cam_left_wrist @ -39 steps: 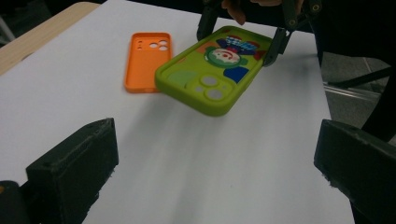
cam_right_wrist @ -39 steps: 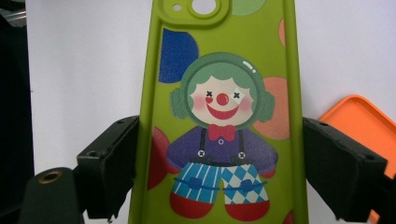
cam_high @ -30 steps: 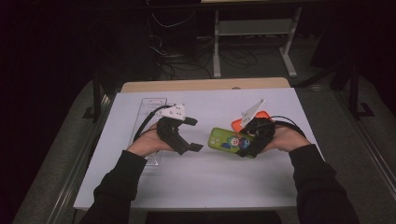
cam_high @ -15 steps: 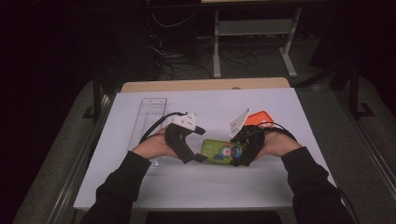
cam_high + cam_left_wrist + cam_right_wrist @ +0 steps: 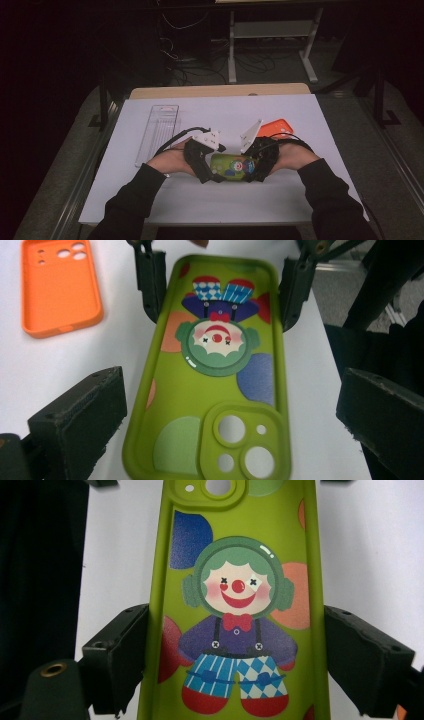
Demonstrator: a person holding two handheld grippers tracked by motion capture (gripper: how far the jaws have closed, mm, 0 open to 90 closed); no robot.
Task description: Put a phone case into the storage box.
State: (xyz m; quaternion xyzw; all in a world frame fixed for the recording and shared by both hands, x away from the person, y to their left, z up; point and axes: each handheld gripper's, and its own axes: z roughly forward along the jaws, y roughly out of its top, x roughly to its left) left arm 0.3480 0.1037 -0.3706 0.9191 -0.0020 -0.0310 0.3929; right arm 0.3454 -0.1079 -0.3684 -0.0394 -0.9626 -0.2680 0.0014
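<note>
Green case (image 5: 231,165) flat on surface (image 5: 300,205). Right gripper (image 5: 235,655) jaws clamped on its sides. Left gripper (image 5: 235,410) jaws apart, straddling camera end. Orange case (image 5: 274,128) near, beyond.

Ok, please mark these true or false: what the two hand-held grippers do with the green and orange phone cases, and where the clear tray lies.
1. The green phone case shows a clown. True.
2. The right hand-held gripper grips the green phone case by its long edges. True.
3. The left hand-held gripper is shut. False: its jaws stand open on either side of the green phone case.
4. The orange phone case is held. False: it lies on the table.
5. The clear tray lies right of the orange phone case. False: left.
</note>
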